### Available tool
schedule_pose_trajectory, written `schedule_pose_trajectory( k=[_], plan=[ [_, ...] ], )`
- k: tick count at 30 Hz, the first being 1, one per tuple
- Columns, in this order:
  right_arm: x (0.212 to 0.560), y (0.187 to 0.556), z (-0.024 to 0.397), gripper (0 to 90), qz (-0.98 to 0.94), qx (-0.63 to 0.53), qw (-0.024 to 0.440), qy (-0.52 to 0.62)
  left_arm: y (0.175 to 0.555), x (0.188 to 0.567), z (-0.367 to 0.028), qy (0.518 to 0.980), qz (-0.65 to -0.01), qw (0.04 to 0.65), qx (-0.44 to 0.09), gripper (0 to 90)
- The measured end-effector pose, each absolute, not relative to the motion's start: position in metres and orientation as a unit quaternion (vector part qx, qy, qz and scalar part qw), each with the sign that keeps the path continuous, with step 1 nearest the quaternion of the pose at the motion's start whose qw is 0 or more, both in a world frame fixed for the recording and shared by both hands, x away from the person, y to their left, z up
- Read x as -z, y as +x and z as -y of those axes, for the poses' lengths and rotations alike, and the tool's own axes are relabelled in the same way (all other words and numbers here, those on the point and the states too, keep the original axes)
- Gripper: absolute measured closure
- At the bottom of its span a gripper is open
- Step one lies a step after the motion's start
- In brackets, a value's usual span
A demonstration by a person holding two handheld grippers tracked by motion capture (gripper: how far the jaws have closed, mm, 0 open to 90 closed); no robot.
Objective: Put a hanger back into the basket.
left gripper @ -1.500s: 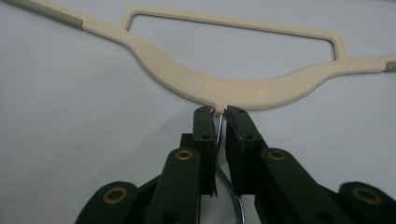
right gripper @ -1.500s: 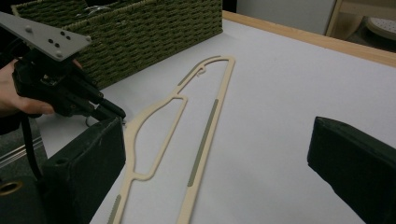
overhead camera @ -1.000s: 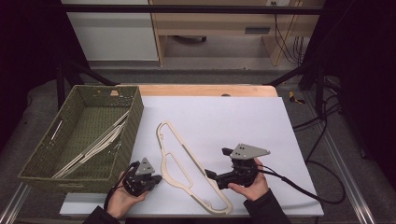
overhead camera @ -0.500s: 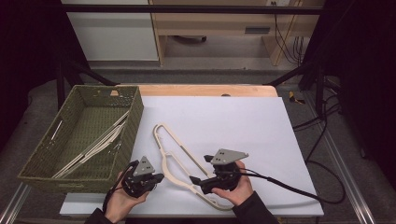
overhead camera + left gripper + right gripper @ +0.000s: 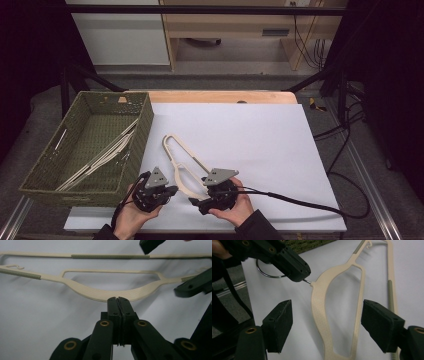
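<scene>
The cream hanger (image 5: 181,165) lies flat on the white bench (image 5: 260,145), just right of the green basket (image 5: 135,135). The left claw (image 5: 167,190) is clamped shut on the hanger's metal hook (image 5: 306,281). The right claw (image 5: 196,202) has just been closing, its pads astride the hanger's body, not yet pressing. Recommended: centre the pads on the thick shoulder before gripping, keeping both hands level. The right gripper view reveals the hook grip; the high view places the basket.

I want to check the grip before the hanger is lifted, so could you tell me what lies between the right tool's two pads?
In the right gripper view, the cream hanger lies between the right tool's pads, its shoulder frame untouched by either; white table shows beneath.
</scene>
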State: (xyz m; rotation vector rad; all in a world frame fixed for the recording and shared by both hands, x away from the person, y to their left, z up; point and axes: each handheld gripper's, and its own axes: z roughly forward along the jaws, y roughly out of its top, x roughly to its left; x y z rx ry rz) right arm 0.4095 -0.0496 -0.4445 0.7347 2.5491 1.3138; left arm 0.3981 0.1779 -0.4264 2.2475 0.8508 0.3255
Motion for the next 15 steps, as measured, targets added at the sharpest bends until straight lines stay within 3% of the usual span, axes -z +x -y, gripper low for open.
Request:
schedule_pose_trajectory(
  k=[15],
  plan=[
    [0.467,0.412,0.025,54.9,-0.893,-0.370,0.117,0.226,0.398,0.424,-0.176,0.868,-0.331,0.348,-0.127,88.8]
  ],
)
